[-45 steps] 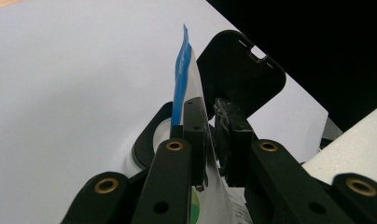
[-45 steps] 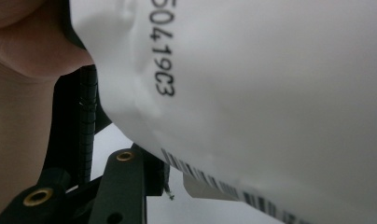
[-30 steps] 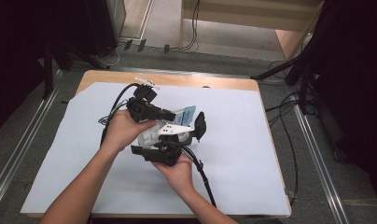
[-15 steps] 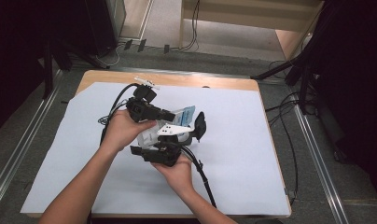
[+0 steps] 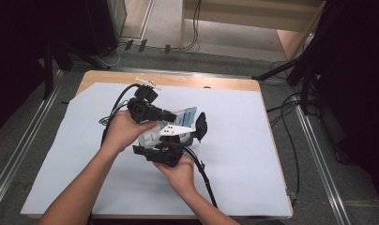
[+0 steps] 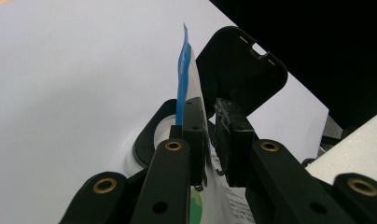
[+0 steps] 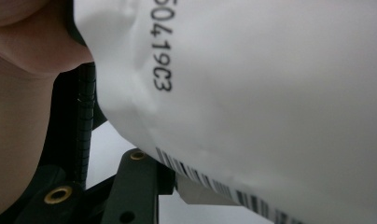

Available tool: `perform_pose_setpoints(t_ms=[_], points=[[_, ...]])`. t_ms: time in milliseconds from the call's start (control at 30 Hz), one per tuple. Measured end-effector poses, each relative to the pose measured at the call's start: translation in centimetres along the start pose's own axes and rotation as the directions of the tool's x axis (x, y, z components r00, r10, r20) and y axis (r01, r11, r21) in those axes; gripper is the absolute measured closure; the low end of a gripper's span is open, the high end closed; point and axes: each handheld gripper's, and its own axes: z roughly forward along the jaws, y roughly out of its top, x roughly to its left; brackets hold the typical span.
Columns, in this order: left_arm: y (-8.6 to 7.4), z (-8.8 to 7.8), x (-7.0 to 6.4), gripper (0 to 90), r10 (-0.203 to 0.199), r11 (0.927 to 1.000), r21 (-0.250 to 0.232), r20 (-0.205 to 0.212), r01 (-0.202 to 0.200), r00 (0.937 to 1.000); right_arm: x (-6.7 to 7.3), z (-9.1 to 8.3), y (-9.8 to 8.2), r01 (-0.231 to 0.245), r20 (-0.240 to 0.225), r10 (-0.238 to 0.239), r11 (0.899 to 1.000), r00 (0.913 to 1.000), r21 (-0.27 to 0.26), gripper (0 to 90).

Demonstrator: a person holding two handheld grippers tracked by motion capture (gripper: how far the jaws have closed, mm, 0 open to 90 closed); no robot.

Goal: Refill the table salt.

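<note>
1. Two tongs work together at the middle of the worktop (image 5: 234, 187), which is covered with white sheeting; both hands hold one white pouch (image 5: 180, 123) with a blue top edge, a barcode and printed code.
2. Left tongs (image 6: 210, 135): closed on the pouch's thin upper edge, the film pinched between the two pads. In the high view the left tongs (image 5: 171, 115) reach in from the left of the pouch.
3. Right tongs (image 5: 178, 140): the jaws have just been closing; the pouch's lower body lies close against the right gripper's camera, but I cannot tell whether the pads press on it yet.
4. A round black cap (image 6: 242, 65) stands flipped open over a white-rimmed opening (image 6: 165, 128) just behind the pouch.
5. To do this step well, I judge:
   - keep the left pinch firm and steady near the blue strip (image 6: 183, 74);
   - seat the right tongs squarely on the pouch before pulling;
   - keep the pull even so the film neither slips nor tears crookedly.
</note>
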Motion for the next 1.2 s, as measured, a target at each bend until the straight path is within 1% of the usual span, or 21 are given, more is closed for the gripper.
perform_pose_setpoints(t_ms=[67, 133, 200, 233, 367, 400, 467, 533, 667, 700, 733, 767, 900, 1067, 1200], points=[[0.0, 0.0, 0.0, 82.9, 0.001, 1.0, 0.001, 0.004, -0.001, 1.0, 0.0, 0.0, 0.0, 0.004, 0.005, -0.004, 1.0, 1.0, -0.002, 66.1], [0.0, 0.0, 0.0, 82.8, 0.005, 1.0, 0.004, -0.001, -0.005, 1.0, 0.0, 0.1, 0.0, 0.001, 0.003, -0.001, 1.0, 1.0, -0.001, 65.4], [-0.1, 0.1, 0.0, 82.8, 0.004, 1.0, 0.001, 0.002, -0.004, 1.0, 0.0, 0.2, -0.2, 0.006, 0.013, -0.006, 1.0, 0.9999, -0.003, 63.5], [-0.2, 0.1, 0.0, 82.7, 0.009, 0.9999, 0.005, -0.005, -0.009, 1.0, 0.0, 0.2, -0.2, 0.007, 0.014, -0.007, 1.0, 0.9999, -0.003, 62.9], [-0.5, 0.1, 0.2, 82.3, 0.009, 1.0, 0.003, 0.01, -0.009, 0.9999, 0.0, 0.4, -0.4, 0.025, 0.023, -0.025, 1.0, 0.9994, 0.007, 60.1], [-0.5, 0.1, 0.3, 82.2, 0.01, 0.9999, 0.006, 0.005, -0.01, 0.9999, 0.0, 0.4, -0.4, 0.024, 0.023, -0.024, 1.0, 0.9994, 0.007, 58.4], [-0.6, 0.2, 0.3, 82.1, 0.02, 0.9997, 0.012, 0.006, -0.021, 0.9998, 0.0, 0.6, -0.5, 0.026, 0.026, -0.026, 1.0, 0.9993, 0.007, 57.3], [-0.6, 0.2, 0.3, 81.8, 0.027, 0.9996, 0.01, 0.002, -0.027, 0.9996, 0.0, 0.6, -0.6, 0.036, 0.033, -0.037, 0.999, 0.9988, 0.013, 57.0], [-0.9, 0.4, 0.3, 80.8, 0.042, 0.9989, 0.018, 0.002, -0.042, 0.9991, -0.2, 0.7, -0.9, 0.039, 0.044, -0.04, 0.999, 0.9983, 0.01, 56.9], [-1.0, 0.5, 0.5, 80.6, 0.043, 0.9989, 0.022, 0.005, -0.043, 0.9991, -0.3, 0.7, -0.9, 0.041, 0.045, -0.041, 0.999, 0.9981, 0.007, 56.8], [-1.1, 0.5, 0.5, 80.5, 0.045, 0.9985, 0.03, -0.001, -0.045, 0.999, -0.4, 0.7, -1.0, 0.045, 0.05, -0.045, 0.999, 0.9977, 0.01, 56.8], [-1.3, 0.6, 0.7, 80.6, 0.04, 0.9986, 0.034, 0.007, -0.041, 0.9992, -0.4, 0.7, -1.1, 0.043, 0.053, -0.044, 0.999, 0.9977, 0.011, 56.8], [-1.7, 0.6, 1.1, 80.3, 0.038, 0.9984, 0.042, 0.005, -0.038, 0.9993, -0.5, 1.0, -1.6, 0.049, 0.06, -0.05, 0.999, 0.9969, 0.021, 57.2], [-2.0, 0.7, 1.2, 79.8, 0.044, 0.998, 0.044, 0.019, -0.044, 0.9989, -0.5, 1.3, -2.0, 0.056, 0.069, -0.058, 0.998, 0.9959, 0.026, 58.6], [-2.2, 0.7, 1.2, 79.7, 0.054, 0.9968, 0.057, 0.017, -0.055, 0.9984, -0.7, 1.4, -2.2, 0.052, 0.075, -0.054, 0.998, 0.9957, 0.033, 59.1]])
